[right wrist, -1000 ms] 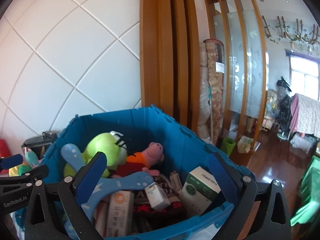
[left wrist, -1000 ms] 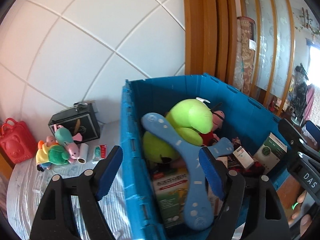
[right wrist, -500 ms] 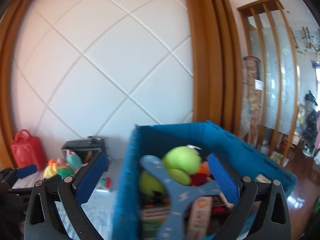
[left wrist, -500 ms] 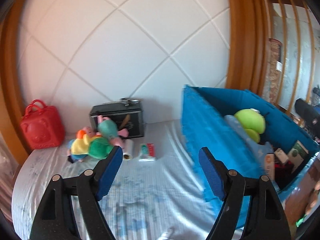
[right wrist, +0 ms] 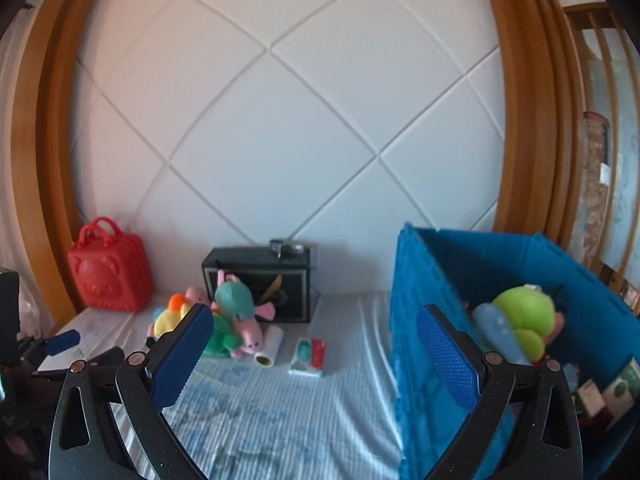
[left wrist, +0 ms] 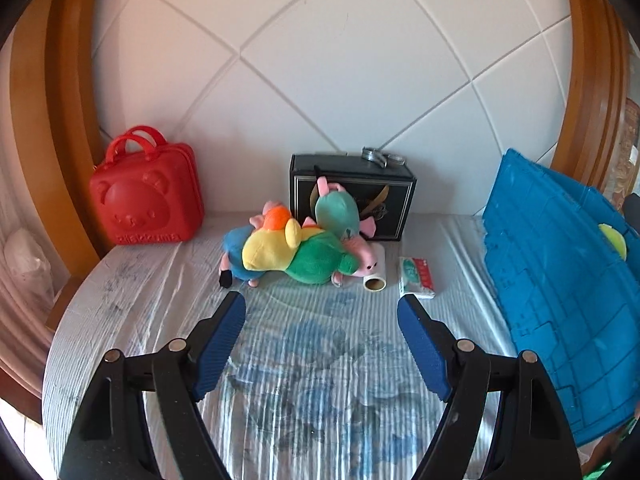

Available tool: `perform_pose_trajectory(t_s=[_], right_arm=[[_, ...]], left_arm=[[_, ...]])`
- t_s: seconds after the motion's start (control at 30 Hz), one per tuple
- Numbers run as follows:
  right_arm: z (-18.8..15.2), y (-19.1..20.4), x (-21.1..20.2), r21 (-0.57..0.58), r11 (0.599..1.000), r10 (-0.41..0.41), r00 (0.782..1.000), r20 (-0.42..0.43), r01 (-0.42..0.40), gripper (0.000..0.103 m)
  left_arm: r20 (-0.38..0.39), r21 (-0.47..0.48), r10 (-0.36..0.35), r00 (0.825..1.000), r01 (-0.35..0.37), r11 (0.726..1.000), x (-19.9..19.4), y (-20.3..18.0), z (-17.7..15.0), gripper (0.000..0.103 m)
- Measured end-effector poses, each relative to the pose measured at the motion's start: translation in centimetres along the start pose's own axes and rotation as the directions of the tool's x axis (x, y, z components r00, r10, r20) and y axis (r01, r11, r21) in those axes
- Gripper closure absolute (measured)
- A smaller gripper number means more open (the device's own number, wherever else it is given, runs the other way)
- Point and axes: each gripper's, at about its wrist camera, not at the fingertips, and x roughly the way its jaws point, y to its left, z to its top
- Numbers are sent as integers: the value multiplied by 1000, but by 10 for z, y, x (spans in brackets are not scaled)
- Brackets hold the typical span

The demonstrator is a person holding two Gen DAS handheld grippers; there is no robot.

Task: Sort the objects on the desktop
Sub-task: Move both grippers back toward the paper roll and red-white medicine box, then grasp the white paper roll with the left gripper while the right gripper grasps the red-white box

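Both tools, left tool (left wrist: 320, 320) and right tool (right wrist: 314, 344), tilt downward over the worktop (left wrist: 312, 392), jaws wide, empty. The paper roll (left wrist: 375, 272) lies lengthwise toward them.

Ahead of the gripper, a white diamond-quilted wall panel (left wrist: 340, 80) stands framed by curved orange-brown wooden posts (left wrist: 36, 120).
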Motion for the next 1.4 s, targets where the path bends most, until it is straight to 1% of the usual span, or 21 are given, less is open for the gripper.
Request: perform_pose_trajectory(t_s=[0.07, 0.13, 0.23, 0.37, 0.43, 0.57, 0.73, 0.77, 0.8, 0.83, 0.87, 0.9, 0.93, 1.0, 1.07, 1.2, 1.27, 1.3, 1.33, 1.37, 1.4], right_arm=[[-7, 5, 30, 0, 1000, 6, 999, -51, -6, 0], [-15, 2, 58, 0, 1000, -2, 995, -99, 2, 0], [-37, 0, 107, -9, 1000, -28, 982, -184, 27, 0], [-69, -5, 176, 11, 999, -29, 955, -294, 34, 0], [-86, -9, 213, 19, 999, -35, 938, -344, 44, 0], [-120, -26, 282, 27, 993, -91, 897, -433, 114, 0], [-146, -49, 330, 58, 981, -135, 866, -481, 185, 0], [-150, -52, 338, 69, 981, -127, 861, -493, 183, 0], [-155, -54, 348, 84, 980, -113, 857, -503, 178, 0], [-157, -55, 356, 97, 980, -101, 853, -512, 174, 0], [-160, -55, 363, 110, 980, -87, 851, -518, 167, 0], [-162, -54, 370, 122, 980, -69, 851, -521, 155, 0], [-164, -51, 376, 134, 981, -47, 850, -524, 137, 0], [-167, -44, 390, 145, 985, -4, 842, -540, 98, 0], [-170, -35, 402, 138, 988, 18, 832, -554, 70, 0], [-179, -23, 418, 151, 989, 82, 803, -590, 10, 1], [-185, -19, 421, 137, 991, 83, 788, -611, 2, 17], [-186, -18, 420, 156, 987, 114, 789, -604, -23, 23], [-187, -18, 420, 173, 984, 135, 787, -602, -36, 32], [-186, -18, 416, 180, 983, 140, 787, -601, -38, 32], [-185, -16, 411, 155, 988, 116, 787, -606, -26, 32]], left_arm=[[-28, 6, -5, 1000, 5, 1000, 21, -2, 0, 25], [-66, 17, -16, 998, 17, 1000, 51, -9, -1, 25], [-129, 53, -41, 991, 48, 997, 104, -27, -4, 25], [-213, 96, -78, 974, 100, 990, 182, -55, -9, 25], [-239, 108, -103, 966, 132, 985, 220, -67, -11, 25], [-279, 120, -126, 952, 165, 979, 290, -88, -15, 25], [-306, 112, -116, 945, 156, 981, 352, -104, -13, 25], [-314, 108, -104, 944, 145, 984, 363, -105, -12, 25], [-329, 97, -103, 939, 142, 985, 374, -106, -13, 25], [-344, 82, -114, 932, 151, 985, 383, -105, -14, 29], [-354, 73, -117, 928, 152, 986, 390, -103, -15, 36], [-350, 91, -97, 932, 137, 986, 395, -103, -17, 44], [-339, 113, -97, 936, 143, 983, 394, -104, -18, 51], [-338, 113, -125, 933, 172, 979, 389, -103, -21, 59], [-339, 117, -124, 933, 172, 978, 382, -99, -27, 59], [-341, 107, -135, 930, 181, 978, 368, -89, -38, 59], [-338, 117, -130, 932, 179, 977, 361, -87, -41, 59], [-335, 124, -126, 934, 176, 977, 358, -87, -44, 59], [-336, 128, -121, 934, 173, 977, 356, -88, -44, 59], [-340, 130, -117, 933, 170, 977, 356, -88, -45, 59], [-346, 130, -114, 931, 168, 977, 355, -88, -46, 59]])
